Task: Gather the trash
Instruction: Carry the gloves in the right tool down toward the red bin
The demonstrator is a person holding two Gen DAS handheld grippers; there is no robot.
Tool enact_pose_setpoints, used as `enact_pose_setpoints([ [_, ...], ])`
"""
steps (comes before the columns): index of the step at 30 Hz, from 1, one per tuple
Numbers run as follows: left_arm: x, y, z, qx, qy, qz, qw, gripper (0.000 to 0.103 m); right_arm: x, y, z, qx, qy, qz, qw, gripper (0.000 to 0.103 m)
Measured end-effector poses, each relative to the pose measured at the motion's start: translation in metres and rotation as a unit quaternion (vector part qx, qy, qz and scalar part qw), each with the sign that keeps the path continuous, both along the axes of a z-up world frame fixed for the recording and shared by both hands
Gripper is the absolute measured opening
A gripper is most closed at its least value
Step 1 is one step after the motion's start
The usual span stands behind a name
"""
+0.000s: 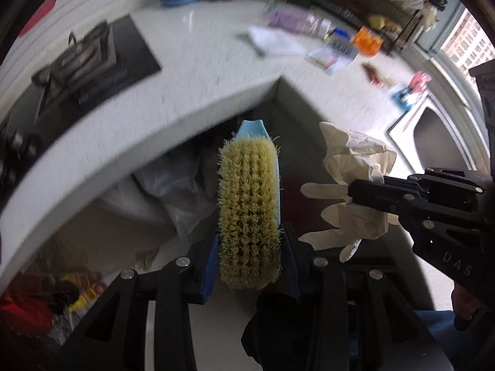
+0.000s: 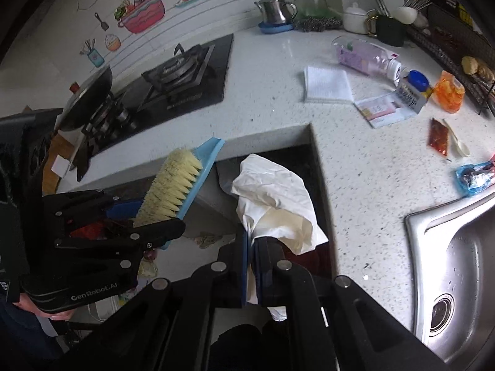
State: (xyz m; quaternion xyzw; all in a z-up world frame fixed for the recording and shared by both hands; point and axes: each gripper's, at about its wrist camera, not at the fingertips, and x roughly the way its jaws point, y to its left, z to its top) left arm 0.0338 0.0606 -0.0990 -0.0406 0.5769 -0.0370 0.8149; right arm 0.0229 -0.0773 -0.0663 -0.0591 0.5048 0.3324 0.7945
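While both tools hang past the speckled white stone counter point(image 2: 278, 102) edge, left gripper point(image 1: 250, 256) is partly spread, blue pads clamped on a scrub brush point(image 1: 249, 210): pale stiff bristles, light-blue plastic back. Right gripper point(image 2: 251, 247) is fully closed, pinching a crumpled, thin cream rubber glove point(image 2: 278, 198). Steel sink point(image 2: 458, 247) sits right.

Scrub brush point(image 1: 249, 213): pale yellow bristles, light blue back. Disposable glove point(image 2: 278, 198): off-white, with a yellowish patch. Both grippers: black bodies, blue pads point(image 2: 245, 266). Countertop point(image 2: 365, 185): white with fine dark speckles. Gas stove point(image 2: 182, 77): black. Kettle point(image 2: 275, 7): shiny silver, on a blue base. Sauce packet point(image 2: 439, 137): dark red. Orange pouch point(image 2: 450, 91). Sink point(image 2: 458, 247): bare steel grey. Wall decal pot point(image 2: 144, 14): pink with wavy stripes.
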Motion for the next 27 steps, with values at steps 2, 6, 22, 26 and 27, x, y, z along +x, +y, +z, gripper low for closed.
enact_pose_setpoints([
  [2,-0.004,0.005,-0.029,-0.014,0.021,0.014,0.9996,0.035,-0.001,0.011,-0.027,-0.015,0.014,0.006,1.0,0.003],
  [6,-0.006,0.01,-0.088,0.003,0.051,0.03,0.9982,0.035,0.004,0.029,-0.084,-0.044,0.039,0.01,0.998,0.003],
  [22,0.018,0.02,-0.307,-0.04,0.132,0.044,0.9894,0.035,0.042,0.056,-0.289,-0.114,0.082,-0.079,0.987,0.003],
  [26,0.016,0.018,-0.339,-0.042,0.147,0.029,0.9879,0.035,0.049,0.056,-0.321,-0.121,0.089,-0.106,0.983,0.003],
  [27,0.016,0.016,-0.346,-0.042,0.15,0.024,0.9876,0.035,0.052,0.053,-0.328,-0.121,0.091,-0.116,0.982,0.003],
])
